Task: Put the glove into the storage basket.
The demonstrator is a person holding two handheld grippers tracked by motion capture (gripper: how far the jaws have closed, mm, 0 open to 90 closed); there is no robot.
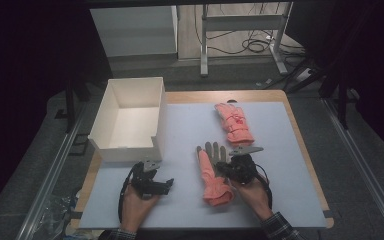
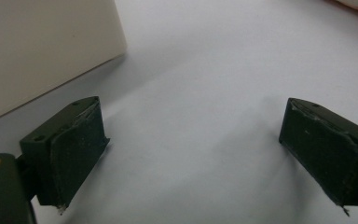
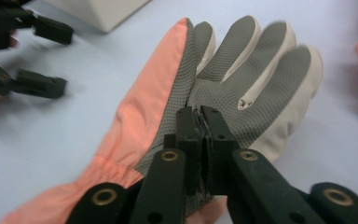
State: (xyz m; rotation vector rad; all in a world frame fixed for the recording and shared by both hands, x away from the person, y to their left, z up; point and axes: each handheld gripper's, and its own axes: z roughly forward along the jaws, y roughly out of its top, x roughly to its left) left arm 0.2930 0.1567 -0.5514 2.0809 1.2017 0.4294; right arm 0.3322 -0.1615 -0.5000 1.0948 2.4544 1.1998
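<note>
At the upper left of the high view sits your white box [image 1: 130, 120], open-topped, on the left part of the pale table [image 1: 280, 165]. Just below it, at the lower left, your left gripper [image 1: 161, 186] hovers low over bare table; the left gripper view shows its jaws spread wide with nothing between them, and the box wall [image 2: 37, 51] in the upper left corner.

Moving to the lower centre, the near glove [image 1: 213, 172] lies with its grey fingers pointing up the frame and its pink cuff toward you. Your right gripper [image 1: 228, 162] sits at that glove's right edge. In the right gripper view its jaws are pressed together on the grey palm fabric of the near glove [image 3: 242, 79], so you appear to have a pinch on it, though how much cloth is caught I can't tell. The glove seems to rest on the table, or barely off it.

Farther right and higher, the second glove [image 1: 235, 122] lies apart, untouched.

Judging by this, you are at the grasp-and-lift step on the first glove, with the box as the likely destination. Your next move calls for a lift high enough that the hanging cuff clears the box rim, then a carry up and left. Your left gripper lies close to that path, so mind it.
</note>
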